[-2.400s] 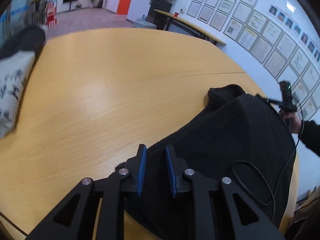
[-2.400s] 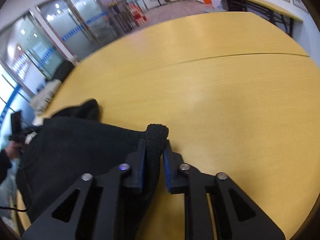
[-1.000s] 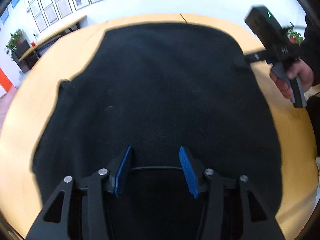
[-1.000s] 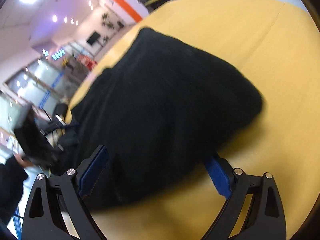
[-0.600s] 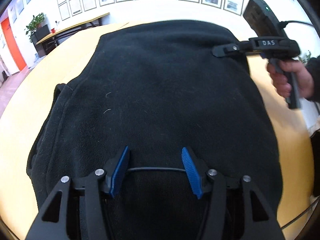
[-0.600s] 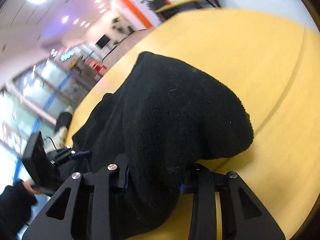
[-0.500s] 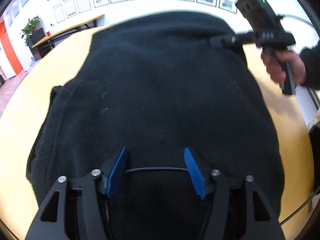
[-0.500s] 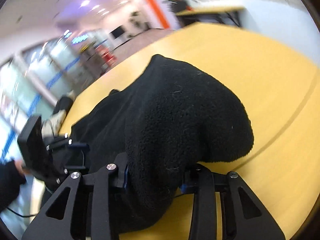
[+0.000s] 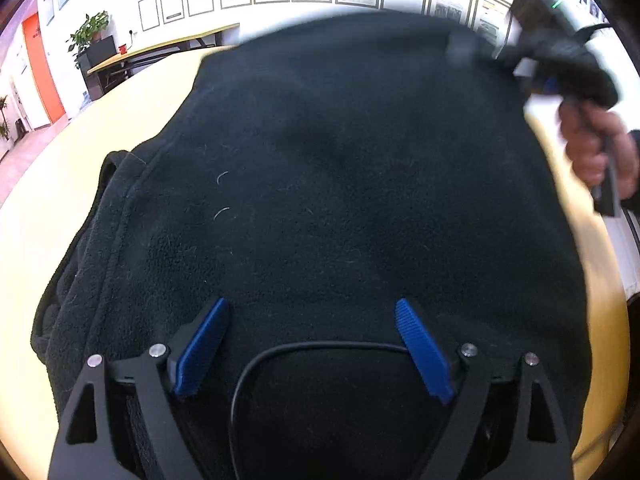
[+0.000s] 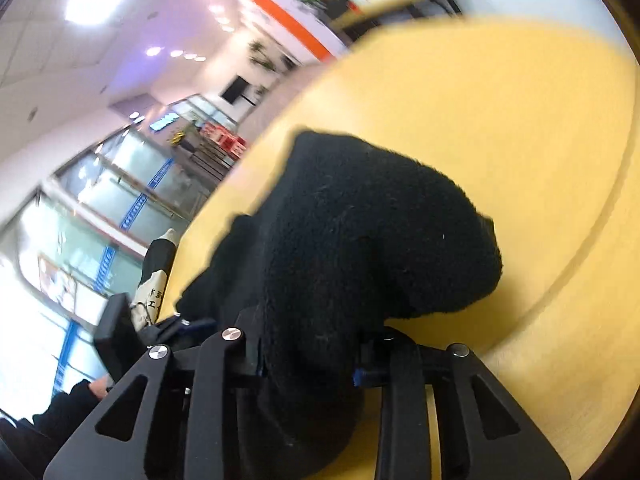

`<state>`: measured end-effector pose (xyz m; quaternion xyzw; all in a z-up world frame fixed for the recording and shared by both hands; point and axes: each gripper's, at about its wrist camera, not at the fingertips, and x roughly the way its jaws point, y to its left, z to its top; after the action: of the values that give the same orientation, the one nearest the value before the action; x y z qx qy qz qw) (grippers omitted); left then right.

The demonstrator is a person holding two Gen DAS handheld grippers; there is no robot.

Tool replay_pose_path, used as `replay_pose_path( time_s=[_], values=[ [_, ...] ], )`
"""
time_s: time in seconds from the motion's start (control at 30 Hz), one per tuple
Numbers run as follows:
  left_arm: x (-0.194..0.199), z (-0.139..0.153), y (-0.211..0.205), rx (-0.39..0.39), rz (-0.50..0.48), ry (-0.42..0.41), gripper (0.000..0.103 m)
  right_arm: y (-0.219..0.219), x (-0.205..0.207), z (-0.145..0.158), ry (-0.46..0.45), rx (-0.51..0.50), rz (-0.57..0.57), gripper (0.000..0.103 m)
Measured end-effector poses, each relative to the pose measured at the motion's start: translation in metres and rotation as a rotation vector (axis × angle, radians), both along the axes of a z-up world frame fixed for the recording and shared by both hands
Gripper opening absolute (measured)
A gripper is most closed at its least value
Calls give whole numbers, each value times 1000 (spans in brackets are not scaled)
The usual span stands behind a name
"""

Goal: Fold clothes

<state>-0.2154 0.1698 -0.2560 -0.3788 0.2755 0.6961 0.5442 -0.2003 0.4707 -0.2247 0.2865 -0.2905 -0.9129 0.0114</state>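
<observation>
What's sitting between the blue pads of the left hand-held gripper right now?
In the left wrist view, the open left hand-held gripper has only black fleece garment between its pads, plus a thin black cable crossing low.

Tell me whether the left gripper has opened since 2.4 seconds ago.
Yes. The left gripper stands wide open over the black fleece; earlier its blue pads were close together at the fleece's edge.

Bright, even indoor light from white ceiling panels (image 10: 100, 0), blown out to glare. Strong fisheye bending and dark vignette at all edges. Black fleece garment (image 9: 340, 200) is underexposed, texture sharp only close up. Far right claw (image 9: 560, 60) motion-blurred. Background behind pale yellow wooden table (image 10: 520, 120) is smeared and tilted.
</observation>
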Motion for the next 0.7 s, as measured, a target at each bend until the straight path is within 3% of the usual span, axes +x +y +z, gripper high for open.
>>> replay_pose_path(
  time_s=[0.07, 0.1, 0.23, 0.33, 0.4, 0.53, 0.6, 0.7],
  values=[
    [6, -1, 20, 5, -21, 0, 90, -49, -1, 50, 112, 324, 138, 26],
    [10, -1, 30, 7, -32, -3, 90, -71, 9, 61, 156, 428, 200, 26],
    [21, -3, 54, 9, -73, 0, 91, -135, 40, 56, 244, 643, 434, 27],
    [20, 1, 45, 13, -69, -15, 88, -130, 47, 38, 183, 619, 463, 27],
    [29, 10, 26, -6, -116, 22, 86, -121, 50, 31, 142, 622, 464, 27],
    [45, 9, -15, -26, -175, 70, 86, -108, 46, 29, 142, 567, 442, 27],
    [41, -1, -22, 12, -128, 27, 88, -101, 54, 34, 153, 542, 440, 26],
    [39, -8, -17, 28, -120, 25, 97, -102, 54, 48, 182, 487, 458, 25]
  ],
)
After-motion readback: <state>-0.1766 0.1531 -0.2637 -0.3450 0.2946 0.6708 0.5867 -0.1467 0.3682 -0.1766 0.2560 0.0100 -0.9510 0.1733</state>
